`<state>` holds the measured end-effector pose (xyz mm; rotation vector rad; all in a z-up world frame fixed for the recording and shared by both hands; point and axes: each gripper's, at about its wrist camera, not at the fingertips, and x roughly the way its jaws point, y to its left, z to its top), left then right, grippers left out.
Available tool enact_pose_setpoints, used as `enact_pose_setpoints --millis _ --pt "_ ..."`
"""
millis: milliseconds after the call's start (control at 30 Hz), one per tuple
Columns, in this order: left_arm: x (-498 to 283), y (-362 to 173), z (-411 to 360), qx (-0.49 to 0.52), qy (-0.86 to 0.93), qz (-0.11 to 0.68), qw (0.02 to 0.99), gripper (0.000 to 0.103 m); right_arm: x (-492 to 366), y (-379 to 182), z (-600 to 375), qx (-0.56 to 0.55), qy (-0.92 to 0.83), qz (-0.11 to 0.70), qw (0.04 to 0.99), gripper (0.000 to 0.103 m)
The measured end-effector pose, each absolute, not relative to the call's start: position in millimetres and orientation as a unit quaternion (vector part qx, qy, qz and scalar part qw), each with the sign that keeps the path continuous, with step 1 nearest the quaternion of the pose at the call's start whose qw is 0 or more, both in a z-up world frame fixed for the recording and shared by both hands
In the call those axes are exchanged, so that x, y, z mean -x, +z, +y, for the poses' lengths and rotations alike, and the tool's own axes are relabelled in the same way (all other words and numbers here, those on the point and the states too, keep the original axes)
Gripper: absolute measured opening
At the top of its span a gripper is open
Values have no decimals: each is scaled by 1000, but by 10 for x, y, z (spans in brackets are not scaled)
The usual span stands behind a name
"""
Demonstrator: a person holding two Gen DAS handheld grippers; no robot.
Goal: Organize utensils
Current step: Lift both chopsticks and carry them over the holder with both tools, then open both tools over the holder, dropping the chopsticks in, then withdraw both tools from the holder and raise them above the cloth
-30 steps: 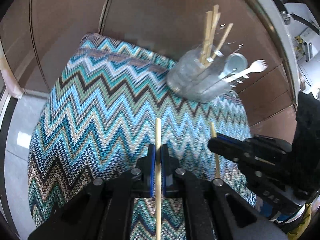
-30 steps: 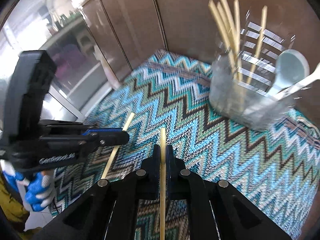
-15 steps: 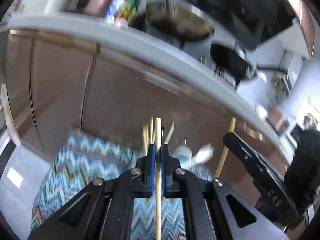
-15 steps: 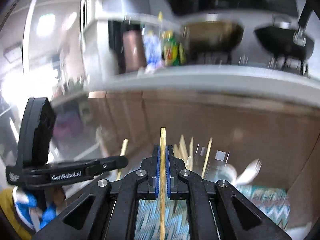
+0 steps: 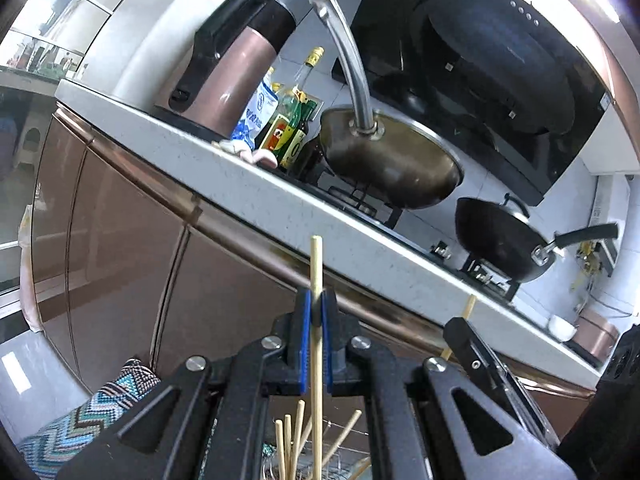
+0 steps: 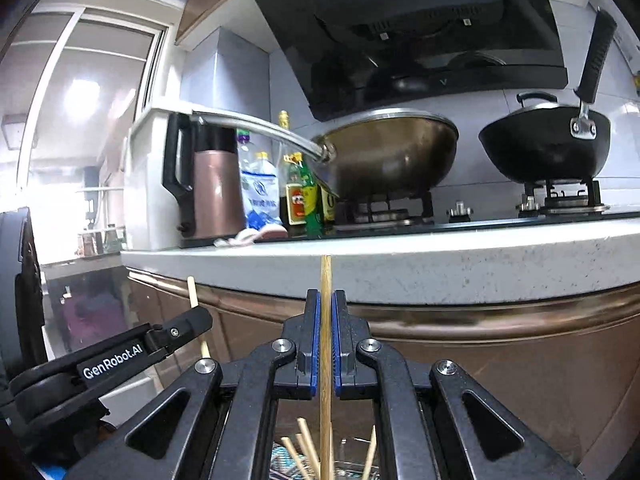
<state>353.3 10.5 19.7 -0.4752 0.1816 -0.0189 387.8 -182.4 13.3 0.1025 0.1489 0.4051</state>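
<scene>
My left gripper [image 5: 316,312] is shut on a wooden chopstick [image 5: 316,264] and holds it upright. Its lower end runs down among several chopsticks [image 5: 294,440] in the holder, seen at the bottom edge. My right gripper [image 6: 326,308] is shut on a second wooden chopstick [image 6: 326,276], also upright, over chopsticks [image 6: 304,452] in the clear holder [image 6: 352,468]. The right gripper also shows in the left wrist view [image 5: 480,352], the left gripper in the right wrist view [image 6: 176,332]. Both cameras point up and forward at the kitchen counter.
A grey counter edge [image 6: 440,260] and brown cabinet fronts [image 5: 120,240] stand straight ahead. On the counter are a kettle [image 6: 212,188], bottles [image 6: 300,196], a wok [image 6: 392,156] and a black pan [image 6: 548,144]. A corner of the zigzag cloth [image 5: 80,416] shows low left.
Both grippers tilted from pointing down at the cloth to pointing level, turning their chopsticks upright. The holder has dropped to the bottom edge of both views, under the grippers.
</scene>
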Motion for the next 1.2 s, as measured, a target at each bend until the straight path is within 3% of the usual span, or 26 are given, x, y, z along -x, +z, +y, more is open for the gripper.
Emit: enact_pose_setpoints --millis 233,467,567,733,800,900,1200 --pt "-3832 -266 -2 217 13 117 969 5 -4109 -321 -1847 -49 191 103 975 5" --pt "-3837 -316 -65 197 7 129 972 10 -4164 -460 -1911 -61 189 124 972 6" --pt "-3759 -248 -48 199 4 128 972 18 -4127 -426 -1922 -62 190 129 971 16" --pt "-3604 -98 -56 182 7 126 975 20 -4015 -329 -1939 -60 185 135 972 21" --pt "-3528 -43 -52 176 8 133 975 30 -3930 -279 -1962 -60 181 134 972 25" --pt "-3372 38 -54 159 12 141 977 32 -3783 -203 -2018 -59 173 133 974 31" --pt "-2692 146 -84 100 30 176 979 47 -3064 -91 -2123 -28 120 158 980 54"
